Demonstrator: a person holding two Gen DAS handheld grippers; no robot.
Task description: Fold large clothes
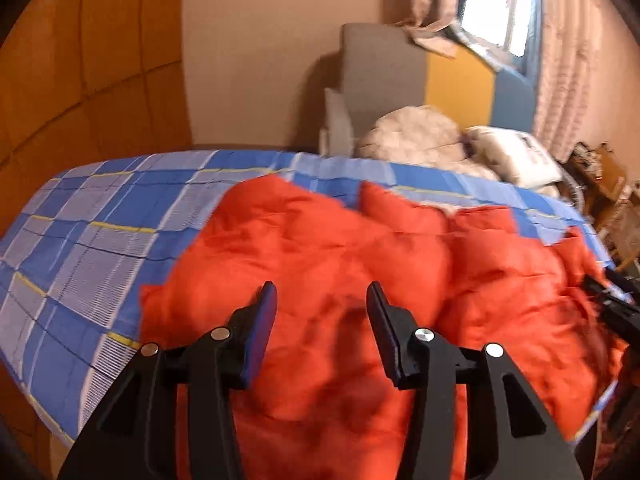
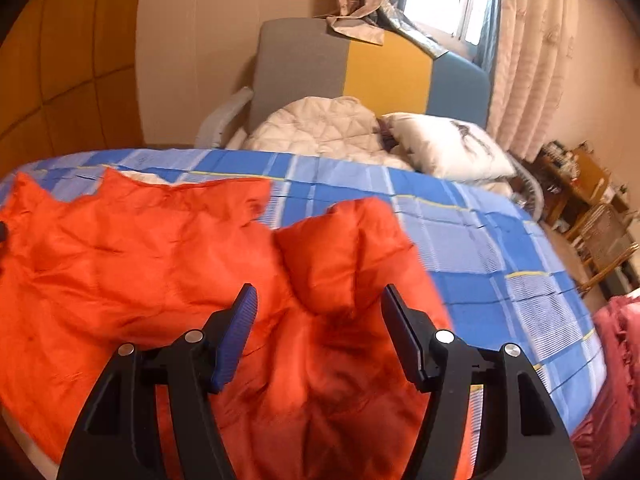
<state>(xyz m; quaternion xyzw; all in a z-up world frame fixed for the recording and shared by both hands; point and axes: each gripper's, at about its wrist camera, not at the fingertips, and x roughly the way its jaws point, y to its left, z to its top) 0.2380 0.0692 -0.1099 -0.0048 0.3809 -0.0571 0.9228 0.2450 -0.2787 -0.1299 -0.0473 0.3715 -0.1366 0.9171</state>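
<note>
A large puffy orange-red jacket (image 1: 340, 248) lies crumpled on a bed with a blue checked sheet (image 1: 92, 224). My left gripper (image 1: 322, 300) is open above the jacket's near part, holding nothing. The right gripper shows at the right edge of the left wrist view (image 1: 612, 304). In the right wrist view the jacket (image 2: 160, 248) spreads to the left, with a folded sleeve or flap (image 2: 352, 248) straight ahead. My right gripper (image 2: 318, 300) is open just above the jacket, empty. The checked sheet (image 2: 480, 248) lies bare to its right.
A grey, yellow and blue headboard (image 2: 360, 64) stands at the far end, with a quilted cream blanket (image 2: 316, 128) and a white pillow (image 2: 448, 144). A window with curtains (image 2: 520, 40) and a cluttered wooden table (image 2: 580, 176) are at right. A dark red cloth (image 2: 616, 352) lies at the bed's right edge.
</note>
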